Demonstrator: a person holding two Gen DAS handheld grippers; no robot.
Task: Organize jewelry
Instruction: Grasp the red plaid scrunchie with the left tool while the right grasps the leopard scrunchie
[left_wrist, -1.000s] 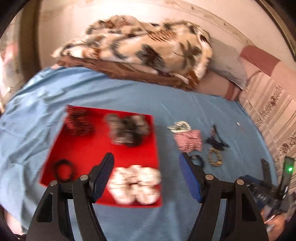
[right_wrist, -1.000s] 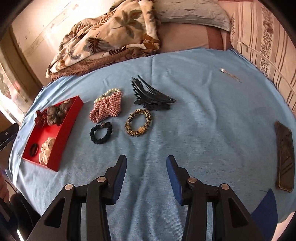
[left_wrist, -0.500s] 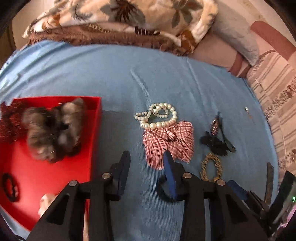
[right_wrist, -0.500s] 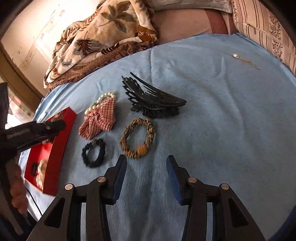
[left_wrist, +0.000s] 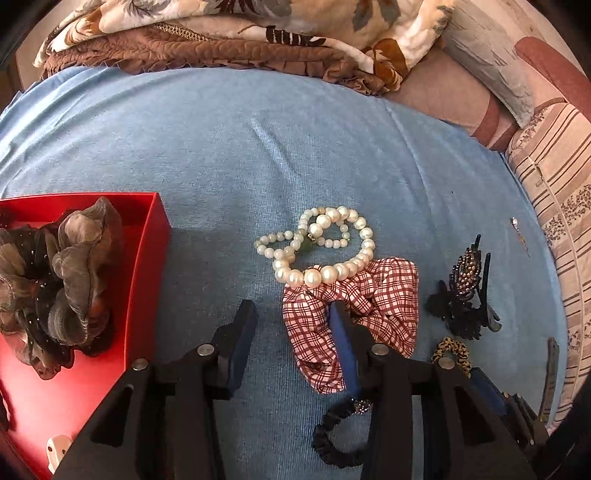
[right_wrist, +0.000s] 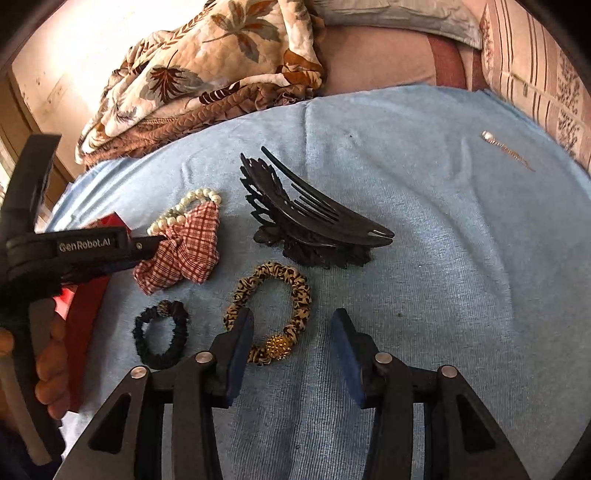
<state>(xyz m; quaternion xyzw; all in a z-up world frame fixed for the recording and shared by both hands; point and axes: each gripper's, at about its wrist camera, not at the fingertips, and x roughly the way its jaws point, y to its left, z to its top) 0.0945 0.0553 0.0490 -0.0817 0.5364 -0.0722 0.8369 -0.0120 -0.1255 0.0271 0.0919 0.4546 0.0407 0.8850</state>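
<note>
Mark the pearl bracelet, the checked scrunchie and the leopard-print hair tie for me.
pearl bracelet (left_wrist: 325, 275): left wrist view, on a large bead at the near edge.
checked scrunchie (left_wrist: 384, 299): left wrist view, on the cloth's upper right fold.
leopard-print hair tie (right_wrist: 303, 295): right wrist view, on the right side of the loop.

A bed under a blue sheet (left_wrist: 295, 155), a leaf-print quilt (right_wrist: 221, 66) heaped against a pale, sunlit wall (right_wrist: 74, 55).
</note>
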